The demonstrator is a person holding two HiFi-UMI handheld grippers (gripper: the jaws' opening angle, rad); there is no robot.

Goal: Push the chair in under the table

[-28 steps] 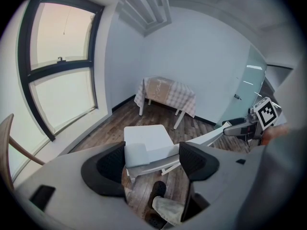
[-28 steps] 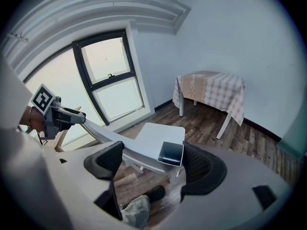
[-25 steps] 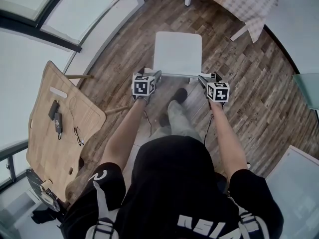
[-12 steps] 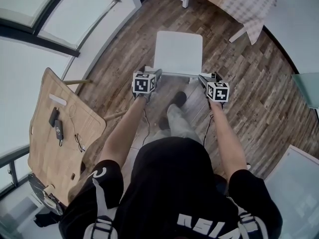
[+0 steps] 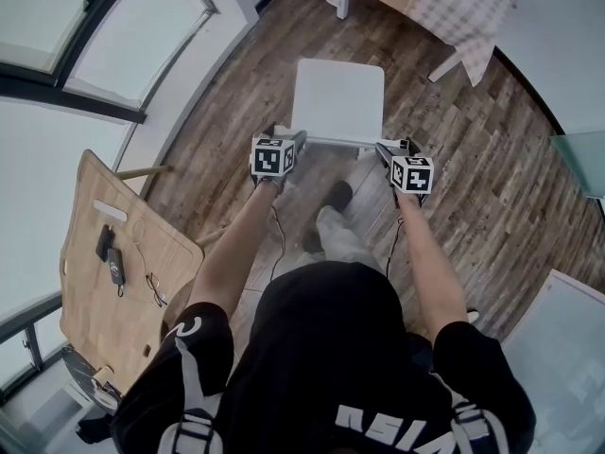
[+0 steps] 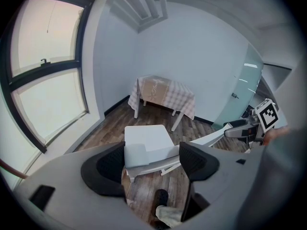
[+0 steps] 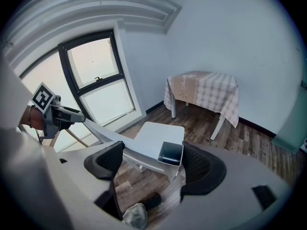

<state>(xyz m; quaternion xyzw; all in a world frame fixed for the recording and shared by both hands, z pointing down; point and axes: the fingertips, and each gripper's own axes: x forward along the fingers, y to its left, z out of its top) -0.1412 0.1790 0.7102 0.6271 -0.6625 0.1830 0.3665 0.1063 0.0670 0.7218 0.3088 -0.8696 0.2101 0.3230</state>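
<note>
Standing on the wooden floor [image 5: 492,168], the person has one shoe [image 5: 338,193] just behind the white chair [image 5: 337,97]. At the chair's backrest rail, the left gripper [image 6: 151,163] has its jaws wide apart. They straddle the rail's left end and are not clamped on it. The right gripper [image 7: 149,166] is in the same state: jaws wide apart, with the rail's hollow right end between them, beside the right-hand pad. The chair is upright, its seat pointing away from the person. The table [image 5: 444,3] with the checked cloth stands beyond, well apart from the chair. The seat is not under it.
</note>
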